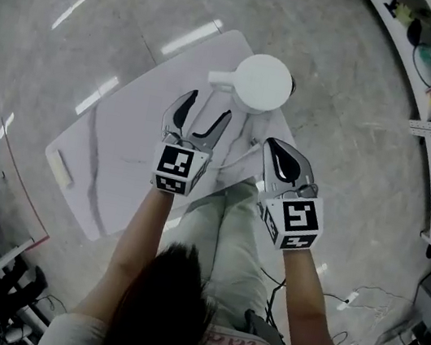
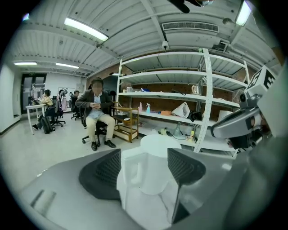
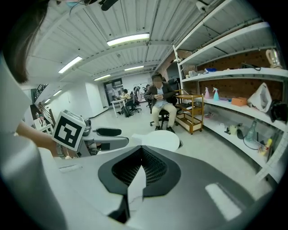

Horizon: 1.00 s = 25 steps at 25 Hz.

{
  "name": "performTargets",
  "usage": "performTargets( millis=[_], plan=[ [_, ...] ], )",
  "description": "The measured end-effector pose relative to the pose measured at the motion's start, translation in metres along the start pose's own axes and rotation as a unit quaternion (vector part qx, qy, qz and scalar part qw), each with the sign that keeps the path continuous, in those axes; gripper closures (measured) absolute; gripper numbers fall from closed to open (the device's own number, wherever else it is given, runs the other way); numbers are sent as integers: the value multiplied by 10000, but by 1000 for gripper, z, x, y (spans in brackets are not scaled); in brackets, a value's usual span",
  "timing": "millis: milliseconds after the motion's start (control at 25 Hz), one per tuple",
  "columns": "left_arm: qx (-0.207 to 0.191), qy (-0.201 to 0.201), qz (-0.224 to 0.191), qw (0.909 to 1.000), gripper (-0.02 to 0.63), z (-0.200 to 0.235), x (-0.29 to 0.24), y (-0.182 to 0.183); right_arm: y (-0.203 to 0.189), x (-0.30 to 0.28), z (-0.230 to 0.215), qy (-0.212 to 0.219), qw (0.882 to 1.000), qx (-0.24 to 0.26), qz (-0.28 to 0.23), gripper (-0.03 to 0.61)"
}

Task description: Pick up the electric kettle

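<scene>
Two grippers hover near the white electric kettle [image 1: 263,82] at the far end of the table [image 1: 119,159]. Its own view shows the left gripper [image 1: 209,105] spread, framing the handle [image 2: 134,173] just beyond; the right gripper [image 1: 279,149] is pressed together, empty.

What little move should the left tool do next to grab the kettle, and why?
Probably ease the left tool forward. Its jaws stand open, and the handle of the kettle sits just ahead, lined up but not yet between them.
</scene>
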<state>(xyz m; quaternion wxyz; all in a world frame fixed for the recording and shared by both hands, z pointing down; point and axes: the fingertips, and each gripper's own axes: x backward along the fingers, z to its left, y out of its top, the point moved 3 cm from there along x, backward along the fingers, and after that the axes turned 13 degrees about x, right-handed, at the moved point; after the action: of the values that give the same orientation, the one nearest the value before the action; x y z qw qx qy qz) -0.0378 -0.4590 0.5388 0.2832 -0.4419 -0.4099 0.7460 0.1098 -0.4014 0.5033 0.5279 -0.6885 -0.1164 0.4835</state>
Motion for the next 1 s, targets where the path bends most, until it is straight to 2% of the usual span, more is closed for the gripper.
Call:
performTargets(
  millis=[240, 600, 1000],
  plan=[
    [88, 229, 21, 9997, 298, 28, -39, -36, -39, -35, -11, -61, 9998, -154, 57, 555],
    [-134, 423, 14, 9990, 303, 55, -82, -70, -81, -69, -30, -326, 9992, -195, 151, 555],
    [-421, 803, -499, 9946, 471, 70, -118, -55, -100, -82, -42, -367, 9989, -214, 222, 555]
  ],
)
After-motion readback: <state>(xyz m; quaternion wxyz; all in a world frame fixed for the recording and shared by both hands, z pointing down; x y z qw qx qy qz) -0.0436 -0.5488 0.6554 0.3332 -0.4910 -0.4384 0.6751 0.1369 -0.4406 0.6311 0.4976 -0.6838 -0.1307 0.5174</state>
